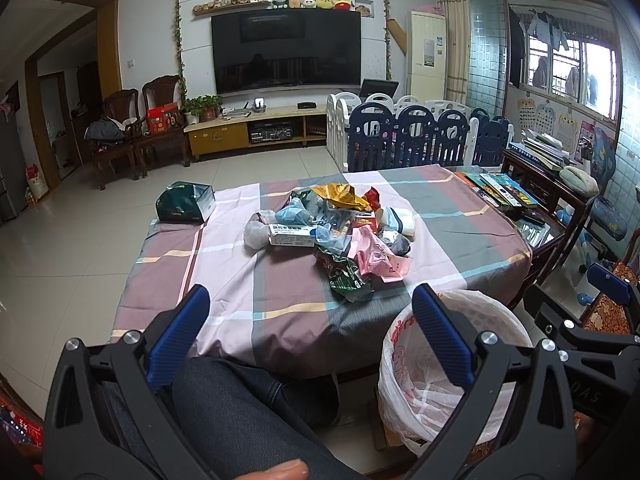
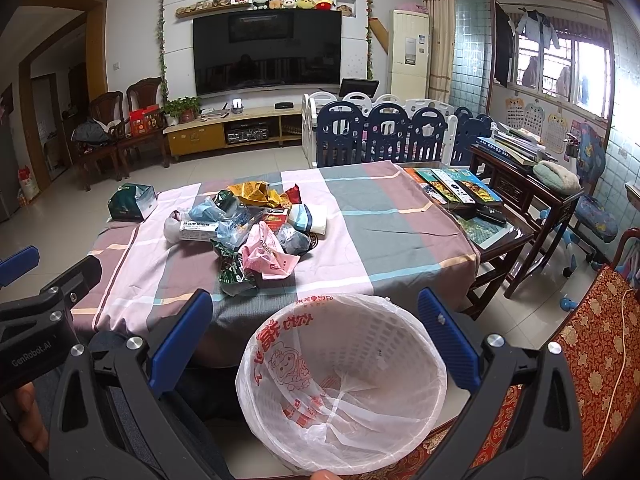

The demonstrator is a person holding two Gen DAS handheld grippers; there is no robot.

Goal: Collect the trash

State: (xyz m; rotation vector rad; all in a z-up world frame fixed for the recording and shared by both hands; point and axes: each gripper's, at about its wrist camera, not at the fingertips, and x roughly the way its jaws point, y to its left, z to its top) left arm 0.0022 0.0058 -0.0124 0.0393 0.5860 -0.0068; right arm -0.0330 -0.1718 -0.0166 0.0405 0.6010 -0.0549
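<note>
A heap of trash (image 1: 332, 228) lies on the middle of the checked tablecloth (image 1: 256, 292): wrappers, a white carton, a pink bag, a green packet. It also shows in the right wrist view (image 2: 252, 232). A white basket lined with a plastic bag (image 2: 344, 380) stands below the table's near edge; it also shows in the left wrist view (image 1: 452, 368). My left gripper (image 1: 308, 304) is open and empty, held back from the table. My right gripper (image 2: 316, 308) is open and empty above the basket.
A green tissue box (image 1: 186, 203) sits at the table's far left corner. Books and remotes (image 2: 460, 188) lie on the glass at the right end. A dark wooden side table (image 2: 528, 188), a red patterned chair (image 2: 592, 352) and a playpen fence (image 2: 380, 132) stand around.
</note>
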